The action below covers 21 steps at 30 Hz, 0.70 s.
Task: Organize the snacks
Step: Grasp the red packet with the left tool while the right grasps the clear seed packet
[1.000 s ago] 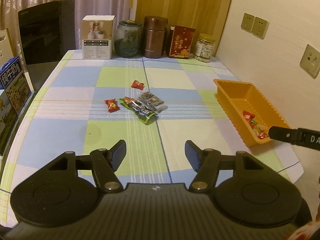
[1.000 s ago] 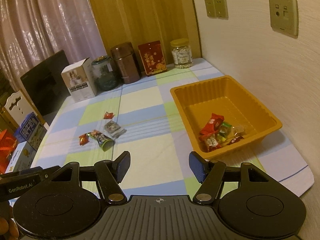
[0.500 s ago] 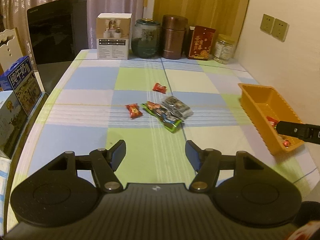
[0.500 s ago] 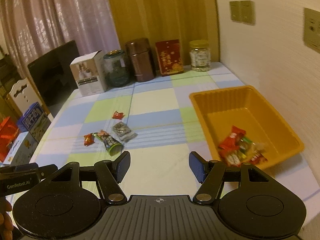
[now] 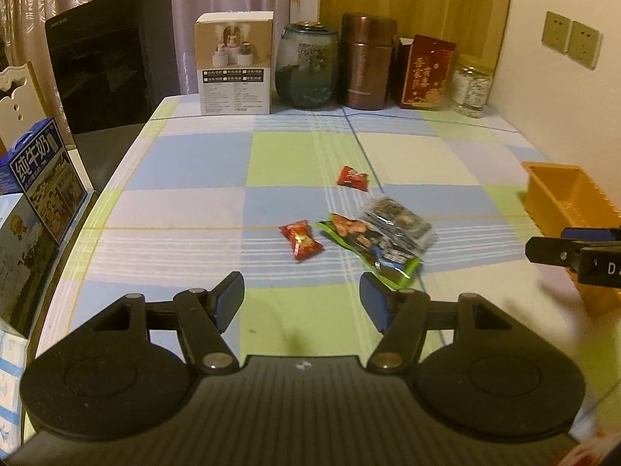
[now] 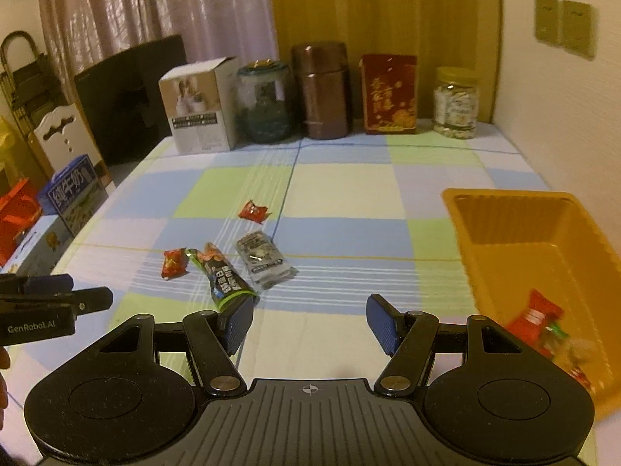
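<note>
A few wrapped snacks (image 6: pixel 543 326) already lie in the near end of the orange tray (image 6: pixel 504 209), while four packets (image 6: pixel 229 260) wait on the checked cloth to the tray's left. Left gripper (image 5: pixel 302 299) and right gripper (image 6: pixel 309 324) hover empty, fingers spread.

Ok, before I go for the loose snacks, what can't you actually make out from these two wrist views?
- Orange tray: left wrist view cuts it at the right edge, and the right gripper hides its near end.
- Snacks in the tray: right wrist view, blurred and partly behind the gripper body; count unclear.
- Silver packet: motion-blurred in the left wrist view; print unreadable.
- Left gripper: whether the green packet sits under its right finger is unclear.
</note>
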Tool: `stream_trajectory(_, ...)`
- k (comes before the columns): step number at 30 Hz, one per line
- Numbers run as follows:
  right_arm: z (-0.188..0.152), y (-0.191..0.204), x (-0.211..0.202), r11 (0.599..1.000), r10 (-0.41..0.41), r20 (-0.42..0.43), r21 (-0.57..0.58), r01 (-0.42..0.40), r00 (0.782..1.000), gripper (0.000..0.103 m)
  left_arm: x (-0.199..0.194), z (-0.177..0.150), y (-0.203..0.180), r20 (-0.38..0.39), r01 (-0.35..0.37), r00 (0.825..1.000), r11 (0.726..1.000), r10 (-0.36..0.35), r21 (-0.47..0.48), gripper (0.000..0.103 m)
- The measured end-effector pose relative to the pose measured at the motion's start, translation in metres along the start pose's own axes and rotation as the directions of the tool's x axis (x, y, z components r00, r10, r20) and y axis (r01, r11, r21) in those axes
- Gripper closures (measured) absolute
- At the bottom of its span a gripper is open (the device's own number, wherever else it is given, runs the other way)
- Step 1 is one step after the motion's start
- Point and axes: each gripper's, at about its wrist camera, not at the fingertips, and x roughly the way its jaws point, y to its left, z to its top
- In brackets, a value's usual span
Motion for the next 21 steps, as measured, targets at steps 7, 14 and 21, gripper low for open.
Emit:
stream_trajectory(7, 0.014, 0.007, 0.048, 0.999, 0.040, -0.012, -0.024, -0.041, 0.999, 0.038, 0.036, 0.001, 0.012, -0.007, -0.008, 1.000, 1.000, 0.008, 0.007, 0.040)
stream_trajectory(14, 0.022, 0.019, 0.090, 0.994, 0.069, -0.022, -0.079, -0.070, 0.997, 0.039, 0.061, 0.011, 0.018, 0.003, 0.010, 1.000, 1.000, -0.010, 0.010, 0.040)
stream_trajectory(21, 0.024, 0.023, 0.126, 0.987, 0.103, -0.069, -0.115, -0.111, 0.992, 0.039, 0.078, 0.017, 0.025, -0.009, 0.036, 0.999, 0.999, -0.036, -0.024, 0.041)
